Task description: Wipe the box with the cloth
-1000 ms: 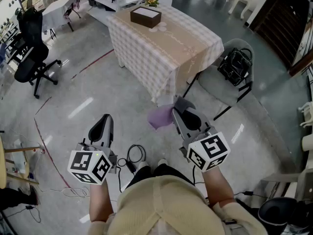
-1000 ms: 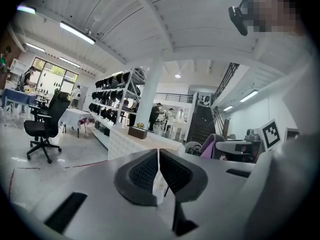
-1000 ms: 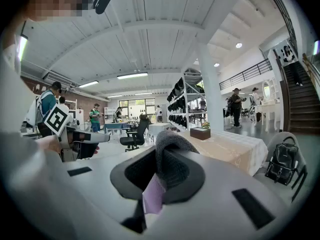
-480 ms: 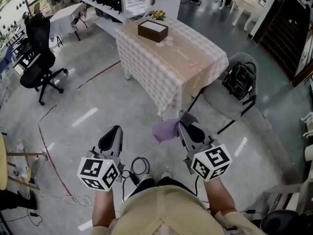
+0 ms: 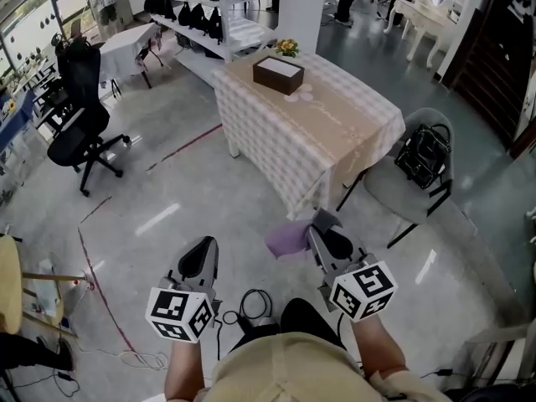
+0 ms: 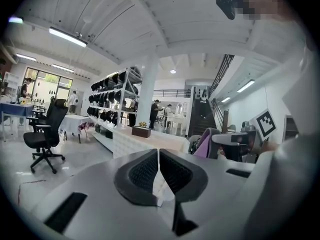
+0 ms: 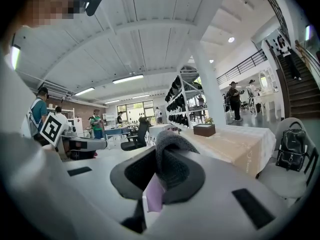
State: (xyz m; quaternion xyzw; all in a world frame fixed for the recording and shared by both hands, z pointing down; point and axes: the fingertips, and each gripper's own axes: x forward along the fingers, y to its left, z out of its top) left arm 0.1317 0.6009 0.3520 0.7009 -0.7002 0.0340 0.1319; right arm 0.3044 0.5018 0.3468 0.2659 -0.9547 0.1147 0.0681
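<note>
- Box [image 5: 279, 75] sits on the far end of the checked table [image 5: 335, 132], in the upper middle of the head view, well apart from both grippers; nothing touches it.
- Compared with a second ago, box and table lie lower and more to the right of the frame, and both grippers have dropped toward the bottom edge.
- Cloth [image 5: 289, 239], purple, hangs in the lower middle, pinched in the right gripper [image 5: 325, 223]; its jaws are closed on a fold of it.
- Left gripper [image 5: 201, 248], at lower left, has its jaws pressed together with nothing between them.
- I judge that the person is still approaching, so wiping has not yet begun.
</note>
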